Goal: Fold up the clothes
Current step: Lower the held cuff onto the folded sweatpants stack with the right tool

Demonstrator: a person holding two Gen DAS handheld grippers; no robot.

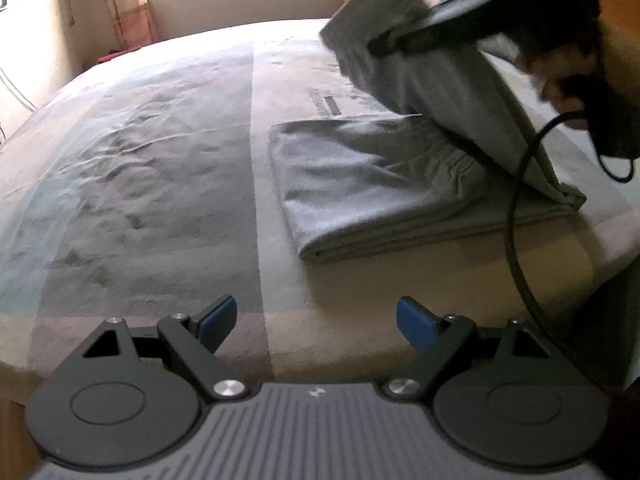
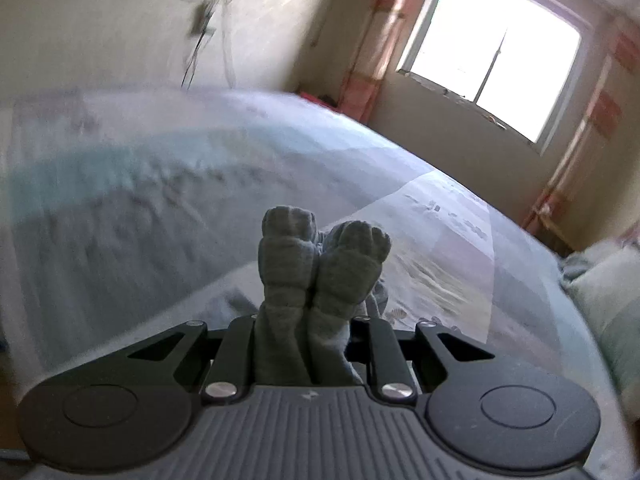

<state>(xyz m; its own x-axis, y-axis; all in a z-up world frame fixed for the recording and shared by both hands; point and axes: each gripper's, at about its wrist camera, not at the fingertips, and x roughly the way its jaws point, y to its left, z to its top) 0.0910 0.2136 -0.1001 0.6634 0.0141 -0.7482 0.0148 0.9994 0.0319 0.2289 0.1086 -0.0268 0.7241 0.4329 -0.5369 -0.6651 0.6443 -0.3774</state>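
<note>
While spread wide over the near edge of the bed, holds nothing: left gripper, both blue-padded fingertips apart with only bedcover between them. Clenched on cloth instead: right gripper, its jaws drawn close around a bunched cuff or hem of the garment, two ribbed grey lumps of fabric poking up between the black fingers in the right wrist view.

Counted: two grippers, one garment, one bed, one window, one black cable looping down at the right of the left wrist view.

Lies on the right part of the striped grey, teal and beige bedcover, near the bed's front corner: soft grey fleece garment, possibly sweatpants, though blur hides the cut. Lower part folded flat into a rough rectangle, doubled layers showing along the near edge, a gathered elastic band visible toward the right side. Other part lifted off the bed, rising in a slanted sheet from the right end of the folded stack up to the right gripper, seen there dark and blurred at the top right of the left wrist view. Fabric plain, matte, lightly creased, no print seen.

Behind the bed: pale walls, pinkish curtains beside the bright window, a pale pillow at the far right edge of the right wrist view.
</note>
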